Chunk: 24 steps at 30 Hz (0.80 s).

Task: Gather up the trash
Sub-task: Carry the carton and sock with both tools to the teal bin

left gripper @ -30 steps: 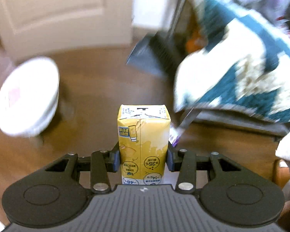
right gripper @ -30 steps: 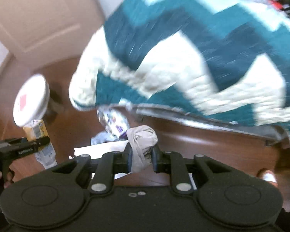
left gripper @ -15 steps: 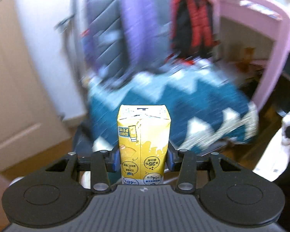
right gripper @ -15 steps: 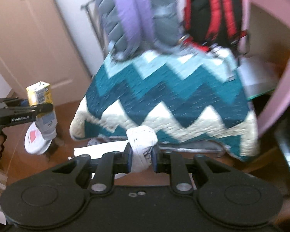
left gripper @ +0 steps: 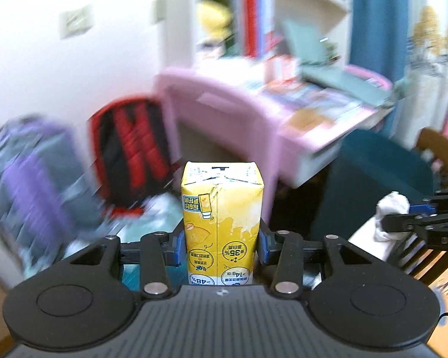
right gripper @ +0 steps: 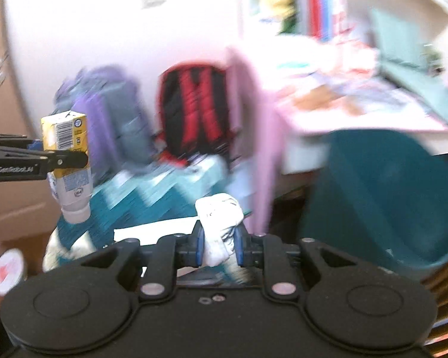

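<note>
My left gripper [left gripper: 219, 246] is shut on a yellow drink carton [left gripper: 221, 217], held upright in the air. It also shows in the right wrist view [right gripper: 65, 137], at the left, with a small white bottle [right gripper: 73, 192] held under it. My right gripper [right gripper: 218, 246] is shut on a crumpled white tissue wad [right gripper: 219, 226]. That wad shows at the right edge of the left wrist view [left gripper: 391, 211]. A white round bin lid [right gripper: 7, 270] with a red mark lies low at the left.
A pink desk [left gripper: 248, 113] covered with papers stands ahead, a bookshelf [left gripper: 248, 21] behind it. A red and black backpack [left gripper: 131, 155] and a purple one [left gripper: 27, 173] hang at the left. A dark teal chair [right gripper: 388, 197] is at the right, a zigzag blanket [right gripper: 152, 197] below.
Both grippers have risen and swung to the right with their loads. The view has passed from the floor and blanket to the pink desk and shelves.
</note>
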### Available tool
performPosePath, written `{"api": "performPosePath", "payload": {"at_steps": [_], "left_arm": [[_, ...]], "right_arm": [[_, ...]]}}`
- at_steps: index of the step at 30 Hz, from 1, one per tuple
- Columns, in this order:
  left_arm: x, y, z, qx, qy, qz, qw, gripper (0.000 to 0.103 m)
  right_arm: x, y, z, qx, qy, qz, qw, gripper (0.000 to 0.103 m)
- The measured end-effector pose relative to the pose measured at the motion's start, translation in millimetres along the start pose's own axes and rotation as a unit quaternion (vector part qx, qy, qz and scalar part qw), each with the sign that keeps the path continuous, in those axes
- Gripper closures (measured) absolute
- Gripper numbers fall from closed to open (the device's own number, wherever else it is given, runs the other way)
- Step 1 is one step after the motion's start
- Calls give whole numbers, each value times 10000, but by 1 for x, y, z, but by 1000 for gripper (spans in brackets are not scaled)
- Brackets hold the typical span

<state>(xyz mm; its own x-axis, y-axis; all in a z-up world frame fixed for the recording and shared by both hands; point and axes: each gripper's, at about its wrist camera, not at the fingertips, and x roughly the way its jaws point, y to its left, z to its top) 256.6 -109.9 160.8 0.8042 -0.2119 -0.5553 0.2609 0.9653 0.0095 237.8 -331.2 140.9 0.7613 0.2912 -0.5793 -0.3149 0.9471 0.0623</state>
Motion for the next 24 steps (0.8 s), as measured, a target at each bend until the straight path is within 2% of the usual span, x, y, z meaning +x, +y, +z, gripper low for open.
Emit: {"api": "performPosePath", "payload": {"at_steps": [5, 12, 16, 20, 24], "left_arm": [[13, -78, 62, 323, -249, -488, 9980, 60], [43, -174, 113, 755, -353, -933, 9921, 60], [69, -216, 128, 916, -233, -1060, 9899, 60], [99, -248, 127, 1017, -8, -1110, 9886, 60], [132, -262, 120, 1006, 281, -1072, 9887, 60]], "right_arm": [[-29, -69, 17, 271, -234, -519, 9980, 84], [-30, -138, 19, 574, -152, -1025, 9930, 84], [-21, -162, 18, 656, -67, -1200, 9906, 84], [-10, -178, 15, 631, 58, -1300, 9895, 84], [5, -186, 16, 603, 215, -1289, 9896, 83]]}}
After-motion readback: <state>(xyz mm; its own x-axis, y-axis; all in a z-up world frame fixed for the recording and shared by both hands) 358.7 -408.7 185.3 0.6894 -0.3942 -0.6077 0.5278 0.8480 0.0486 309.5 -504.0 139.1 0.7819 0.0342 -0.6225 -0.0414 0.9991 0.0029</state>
